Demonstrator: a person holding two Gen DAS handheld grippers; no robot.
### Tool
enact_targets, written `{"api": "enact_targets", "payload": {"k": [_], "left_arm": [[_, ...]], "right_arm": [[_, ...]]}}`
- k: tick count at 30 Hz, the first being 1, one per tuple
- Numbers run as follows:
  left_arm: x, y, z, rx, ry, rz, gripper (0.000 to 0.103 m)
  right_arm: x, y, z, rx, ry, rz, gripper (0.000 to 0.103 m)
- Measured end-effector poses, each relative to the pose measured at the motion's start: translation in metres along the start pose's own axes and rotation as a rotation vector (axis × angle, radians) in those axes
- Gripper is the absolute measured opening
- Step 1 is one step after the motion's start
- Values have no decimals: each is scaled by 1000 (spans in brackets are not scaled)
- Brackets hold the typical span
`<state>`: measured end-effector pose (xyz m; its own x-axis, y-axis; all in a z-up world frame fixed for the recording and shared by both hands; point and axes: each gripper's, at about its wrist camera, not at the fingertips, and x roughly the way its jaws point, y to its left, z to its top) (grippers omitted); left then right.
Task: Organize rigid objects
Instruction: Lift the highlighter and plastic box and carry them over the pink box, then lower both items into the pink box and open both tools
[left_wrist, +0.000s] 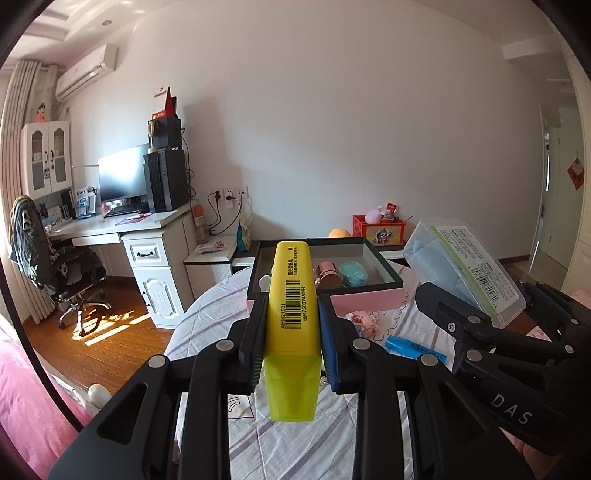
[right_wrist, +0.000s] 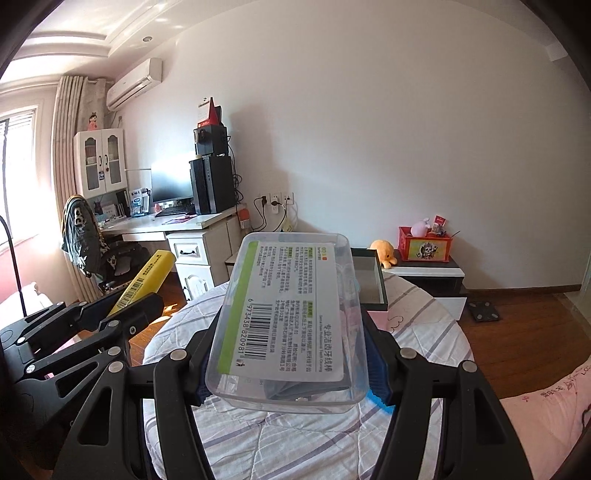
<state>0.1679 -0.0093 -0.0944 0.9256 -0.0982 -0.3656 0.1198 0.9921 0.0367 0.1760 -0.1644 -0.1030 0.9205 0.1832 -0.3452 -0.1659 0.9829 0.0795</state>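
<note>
We see a glossy yellow plastic highlighter (left_wrist: 291, 314), a clear smooth plastic box (right_wrist: 291, 325) with a paper label, striped quilted cloth (right_wrist: 295, 435), and polished wood floor (left_wrist: 114, 332).

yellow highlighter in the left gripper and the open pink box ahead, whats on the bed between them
Left wrist view: nothing stands between the yellow highlighter and the pink box, only striped bedsheet. A blue marker lies off to the right.

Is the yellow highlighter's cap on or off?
On. The highlighter in the left gripper has its translucent yellow cap seated on the near end, below the jaws.
</note>
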Motion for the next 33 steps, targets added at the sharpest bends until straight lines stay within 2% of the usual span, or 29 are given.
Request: {"api": "enact_targets", "payload": {"k": [8, 16, 23, 31, 33], "left_arm": [[-5, -2, -2, 5, -5, -1, 27], [31, -5, -6, 7, 57, -15, 27], [100, -3, 7, 29, 111, -3, 27], [227, 0, 40, 72, 223, -5, 27], [256, -1, 45, 101, 252, 18, 27]], "right_arm": [[-13, 4, -2, -5, -9, 8, 65], [14, -5, -1, 0, 42, 15, 65], [74, -19, 12, -20, 97, 17, 65], [178, -40, 37, -63, 193, 11, 65], [205, -44, 40, -70, 229, 9, 65]]}}
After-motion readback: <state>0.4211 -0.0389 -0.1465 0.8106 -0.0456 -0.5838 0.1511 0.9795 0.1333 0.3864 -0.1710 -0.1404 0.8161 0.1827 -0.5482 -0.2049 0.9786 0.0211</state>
